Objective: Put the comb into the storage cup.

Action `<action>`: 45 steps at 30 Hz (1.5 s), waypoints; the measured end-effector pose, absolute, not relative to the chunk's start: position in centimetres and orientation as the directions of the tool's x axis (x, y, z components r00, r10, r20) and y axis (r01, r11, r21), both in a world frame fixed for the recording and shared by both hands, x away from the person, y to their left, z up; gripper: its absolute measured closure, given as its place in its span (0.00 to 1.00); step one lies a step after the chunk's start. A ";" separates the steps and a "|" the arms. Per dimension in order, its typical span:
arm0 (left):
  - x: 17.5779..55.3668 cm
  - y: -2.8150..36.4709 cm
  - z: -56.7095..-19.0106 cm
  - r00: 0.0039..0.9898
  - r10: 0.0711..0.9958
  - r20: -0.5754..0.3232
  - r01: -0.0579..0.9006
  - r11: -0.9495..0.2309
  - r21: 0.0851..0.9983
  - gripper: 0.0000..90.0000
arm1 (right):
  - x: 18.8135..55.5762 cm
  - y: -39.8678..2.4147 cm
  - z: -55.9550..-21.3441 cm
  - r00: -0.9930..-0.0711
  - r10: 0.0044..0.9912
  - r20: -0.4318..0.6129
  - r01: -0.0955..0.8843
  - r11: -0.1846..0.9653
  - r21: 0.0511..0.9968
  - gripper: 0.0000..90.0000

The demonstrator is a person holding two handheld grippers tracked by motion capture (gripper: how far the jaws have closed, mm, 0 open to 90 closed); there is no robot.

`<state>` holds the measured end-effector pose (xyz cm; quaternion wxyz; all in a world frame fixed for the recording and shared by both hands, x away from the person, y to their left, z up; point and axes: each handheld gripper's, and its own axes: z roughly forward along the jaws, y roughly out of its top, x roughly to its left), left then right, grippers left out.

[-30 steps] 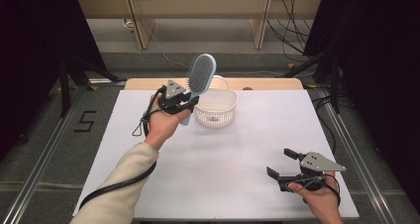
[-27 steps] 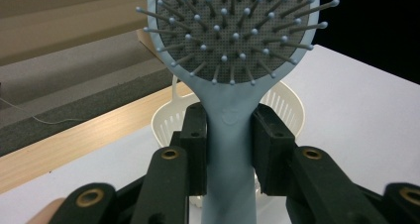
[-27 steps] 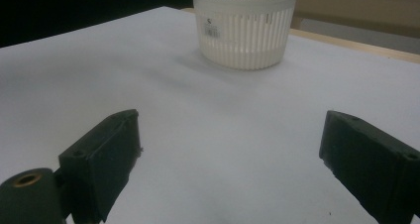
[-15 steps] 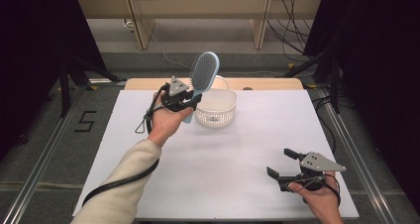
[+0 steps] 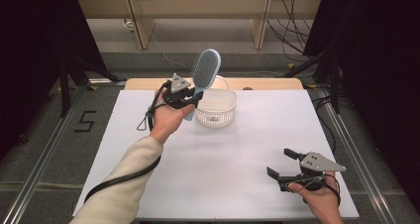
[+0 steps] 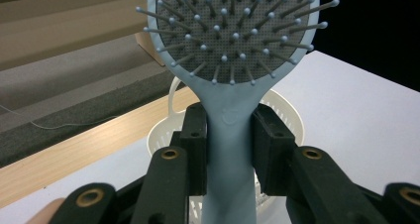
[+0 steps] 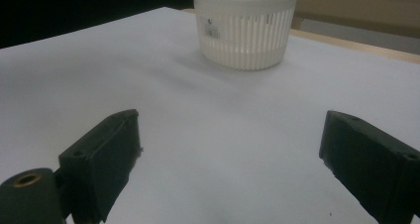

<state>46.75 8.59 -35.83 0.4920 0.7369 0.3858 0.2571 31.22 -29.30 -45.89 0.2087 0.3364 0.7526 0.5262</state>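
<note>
A pale blue hairbrush point(image 5: 204, 71) with grey bristles stands upright in my left gripper point(image 5: 190, 99), which is shut on its handle point(image 6: 231, 149). The brush head point(image 6: 233, 30) rises above the jaws, held just left of and above a white slotted basket point(image 5: 216, 107) at the back of the table. In the right gripper view the basket point(image 7: 246, 28) stands far ahead on the white sheet. My right gripper point(image 5: 281, 165) hovers low near the front right edge, open, with nothing between its jaws point(image 7: 228, 169).
A white sheet point(image 5: 223, 154) covers the table, with a wooden strip point(image 5: 267, 83) along its far edge. Metal rails run down both sides, and dark stands and cables point(image 5: 317, 60) sit beyond the back right corner.
The left hand and the hairbrush have shifted slightly; the brush stays gripped and upright by the basket. The right gripper has not moved.
</note>
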 end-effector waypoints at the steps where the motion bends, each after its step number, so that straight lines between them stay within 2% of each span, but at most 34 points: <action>1: 46.8 8.6 -35.8 0.570 0.822 -0.002 0.315 -0.217 0.924 0.78 | 31.2 -29.3 -45.9 -0.687 0.726 0.040 0.287 0.220 0.933 0.11; 45: 48.8 6.8 -34.4 0.581 0.814 0.001 0.309 -0.221 0.925 0.78 | 31.3 -29.4 -45.9 -0.687 0.725 0.047 0.291 0.215 0.932 0.11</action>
